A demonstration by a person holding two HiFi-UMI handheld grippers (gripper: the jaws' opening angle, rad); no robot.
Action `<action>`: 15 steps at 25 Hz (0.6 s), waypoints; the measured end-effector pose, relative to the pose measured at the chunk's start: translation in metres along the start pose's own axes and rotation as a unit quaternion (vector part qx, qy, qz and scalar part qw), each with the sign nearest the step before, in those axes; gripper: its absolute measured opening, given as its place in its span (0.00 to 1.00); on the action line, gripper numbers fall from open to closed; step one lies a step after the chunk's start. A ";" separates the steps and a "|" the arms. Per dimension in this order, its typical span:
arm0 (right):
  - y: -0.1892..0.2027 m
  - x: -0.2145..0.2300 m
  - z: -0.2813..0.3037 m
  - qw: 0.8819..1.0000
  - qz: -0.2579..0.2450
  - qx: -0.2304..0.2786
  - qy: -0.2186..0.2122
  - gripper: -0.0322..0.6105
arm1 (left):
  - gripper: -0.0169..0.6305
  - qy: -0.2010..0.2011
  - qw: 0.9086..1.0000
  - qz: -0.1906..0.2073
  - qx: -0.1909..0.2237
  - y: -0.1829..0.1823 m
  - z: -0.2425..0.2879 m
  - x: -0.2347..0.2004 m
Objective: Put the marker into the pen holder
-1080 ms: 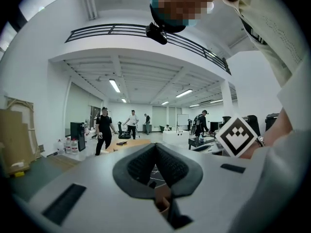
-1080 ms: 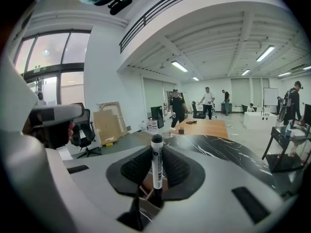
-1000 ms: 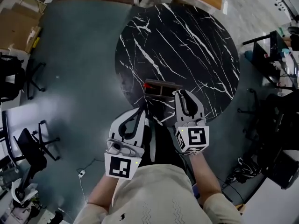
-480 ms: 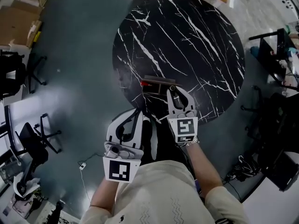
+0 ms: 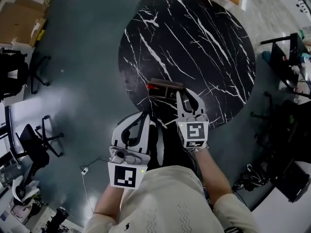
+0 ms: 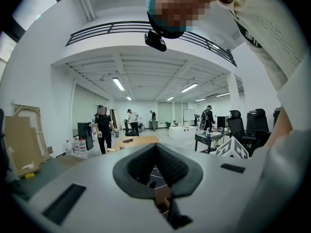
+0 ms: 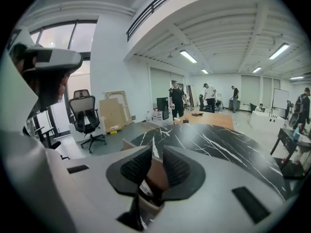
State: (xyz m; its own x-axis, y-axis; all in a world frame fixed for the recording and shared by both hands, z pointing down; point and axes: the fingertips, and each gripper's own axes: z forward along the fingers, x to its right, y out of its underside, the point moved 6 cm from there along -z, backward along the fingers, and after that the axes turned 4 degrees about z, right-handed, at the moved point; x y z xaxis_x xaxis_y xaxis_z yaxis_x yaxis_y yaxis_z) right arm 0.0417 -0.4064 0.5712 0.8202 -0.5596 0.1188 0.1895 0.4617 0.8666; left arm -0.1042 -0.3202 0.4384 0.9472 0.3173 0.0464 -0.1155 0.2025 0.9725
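Note:
A brown pen holder (image 5: pixel 165 88) stands near the close edge of the round black marble table (image 5: pixel 194 42), with something red (image 5: pixel 149 87) at its left end. My right gripper (image 5: pixel 181 95) reaches the holder's right end. In the right gripper view its jaws (image 7: pixel 154 154) stand narrowly apart around a dark marker with a white label (image 7: pixel 144 190), and the holder's brown wall (image 7: pixel 156 174) shows right behind. My left gripper (image 5: pixel 145 115) hangs off the table's edge over the floor. Its jaws (image 6: pixel 156 146) meet at the tip with nothing between them.
Grey floor surrounds the table. Office chairs (image 5: pixel 34 149) stand at the left, cardboard (image 5: pixel 22 21) at the far left, and desks with equipment (image 5: pixel 286 57) at the right. Several people stand far back in the room (image 7: pixel 177 98).
My right gripper has moved left and forward, up to the pen holder's right end. The left gripper has stayed where it was.

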 end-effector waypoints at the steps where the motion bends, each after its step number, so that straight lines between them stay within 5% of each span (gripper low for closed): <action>1: -0.005 0.001 -0.004 1.000 0.008 0.009 -0.001 0.18 | 0.04 0.001 1.000 0.000 0.000 -0.001 0.000 0.001; 6: -0.042 0.004 -0.035 0.997 0.054 0.055 -0.029 0.08 | 0.04 0.007 1.000 0.003 0.007 -0.007 -0.004 0.008; 15: -0.117 -0.012 -0.132 0.987 0.081 0.132 -0.052 0.08 | 0.04 0.023 0.999 -0.017 0.039 -0.031 -0.020 0.024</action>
State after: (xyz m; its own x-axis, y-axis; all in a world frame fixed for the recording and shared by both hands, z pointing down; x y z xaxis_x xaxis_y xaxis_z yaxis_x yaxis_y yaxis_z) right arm 0.0804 -0.3629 0.4041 0.7661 -0.5670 0.3026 -0.0973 0.3631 0.9267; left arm -0.0838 -0.3003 0.4049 0.9352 0.3541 0.0042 -0.0582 0.1421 0.9881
